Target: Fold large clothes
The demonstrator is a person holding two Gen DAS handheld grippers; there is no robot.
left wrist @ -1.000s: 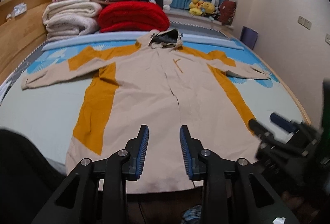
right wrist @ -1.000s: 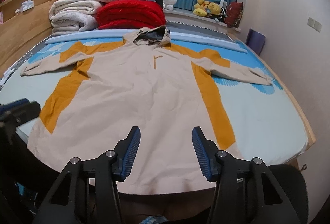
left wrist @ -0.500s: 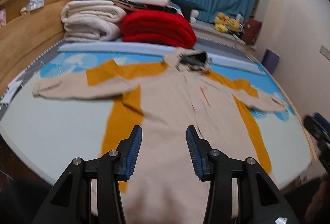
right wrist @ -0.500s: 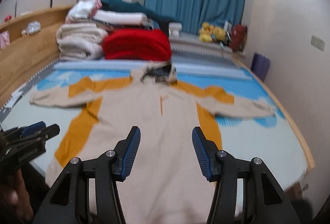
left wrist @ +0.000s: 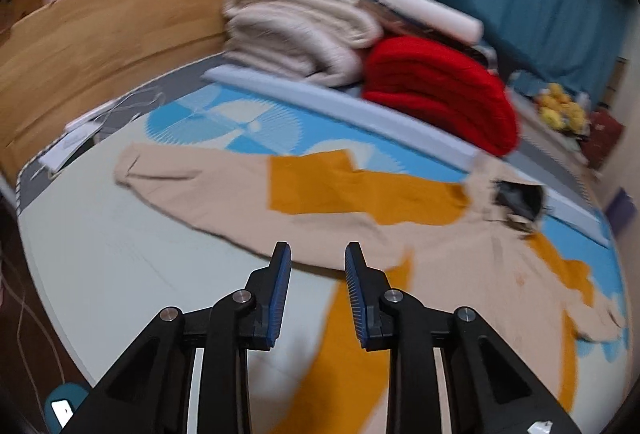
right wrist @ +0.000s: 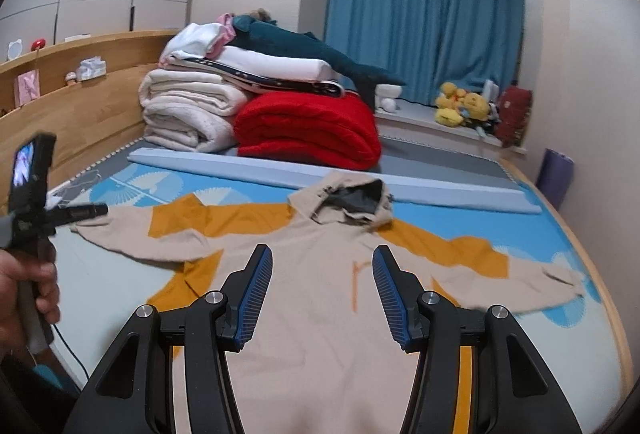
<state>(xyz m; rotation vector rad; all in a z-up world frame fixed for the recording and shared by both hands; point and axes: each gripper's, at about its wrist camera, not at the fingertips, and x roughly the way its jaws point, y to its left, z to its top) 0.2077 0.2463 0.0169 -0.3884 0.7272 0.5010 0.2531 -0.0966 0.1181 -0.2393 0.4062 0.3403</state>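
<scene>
bed point(right wrist: 568, 234): a broad, flat mattress under a blue-patterned sheet; the garment is carried on it.
hooded coat point(right wrist: 320, 298): laid face up across the bed, sleeves spread wide, hood toward the stacked blankets point(right wrist: 192, 110). It is judged soft, limp and fairly bulky, so sagging is to be expected wherever it is not supported.
left sleeve point(left wrist: 192, 190): stretched flat, beige with an orange panel; a hold at the cuff or along the sleeve edge is judged best for drawing it over the body.
hood point(right wrist: 352, 202): slumped open, dark lining shown; likely to be flattened last.
left gripper point(left wrist: 316, 274): hung above the sleeve's lower edge; its jaws have just been closing, yet a gap is left and nothing is between them.
right gripper point(right wrist: 320, 290): held over the chest, jaws parted, nothing grasped.
</scene>
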